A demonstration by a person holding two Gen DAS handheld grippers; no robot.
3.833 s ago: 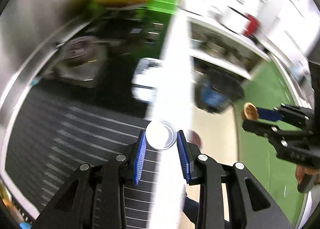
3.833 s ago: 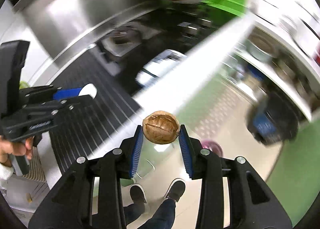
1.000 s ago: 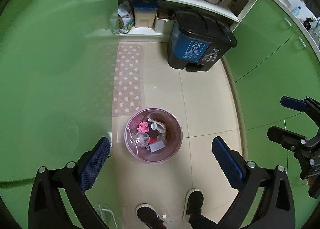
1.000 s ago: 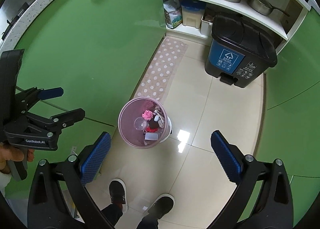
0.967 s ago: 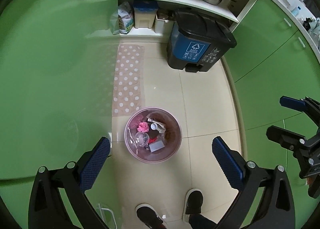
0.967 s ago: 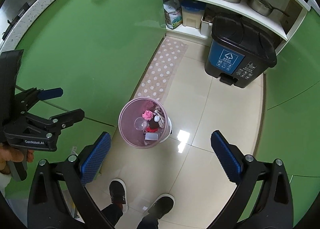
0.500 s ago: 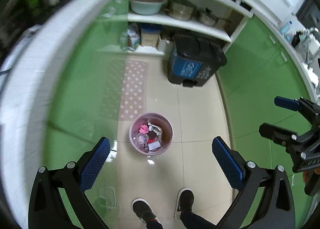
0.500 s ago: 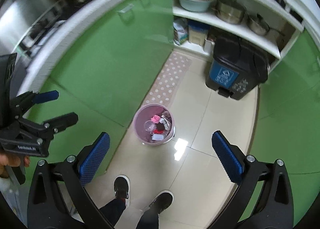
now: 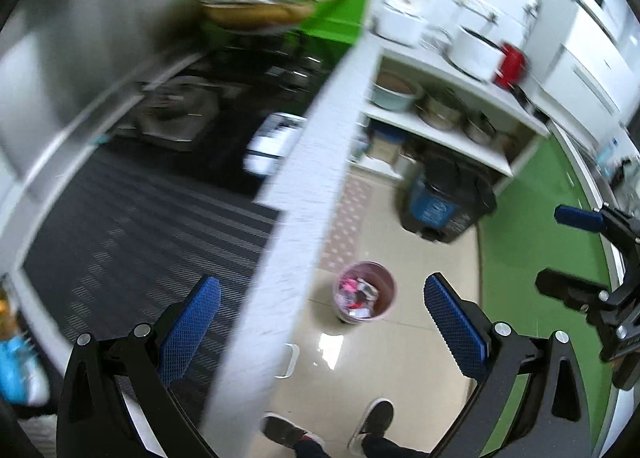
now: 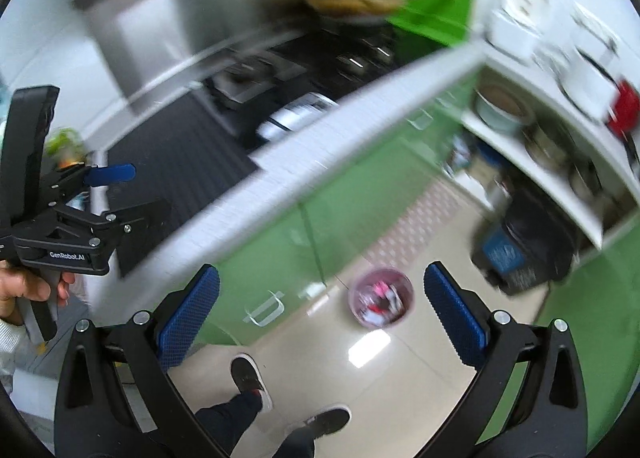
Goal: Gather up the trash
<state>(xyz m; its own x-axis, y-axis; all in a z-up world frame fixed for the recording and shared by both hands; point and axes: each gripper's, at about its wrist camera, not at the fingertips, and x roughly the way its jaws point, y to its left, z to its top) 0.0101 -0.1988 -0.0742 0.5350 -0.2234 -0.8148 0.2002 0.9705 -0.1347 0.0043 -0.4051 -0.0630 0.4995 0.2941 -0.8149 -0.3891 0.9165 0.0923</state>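
I'm seeing my left gripper [image 9: 318, 322] gaping wide, gripping nothing; my right gripper [image 10: 320, 310] likewise; the pink trash bin [image 9: 364, 294] is sitting below and ahead, between the fingers, its contents probably wrappers through the blur.

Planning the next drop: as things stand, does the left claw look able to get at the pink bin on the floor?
Probably yes for dropping: the left claw, open and empty, has nothing between it and the pink bin on the floor. Touching it looks unlikely without stooping.

pink bin [image 9: 365, 294], green cabinets [image 10: 360, 213], dotted mat [image 9: 348, 217]
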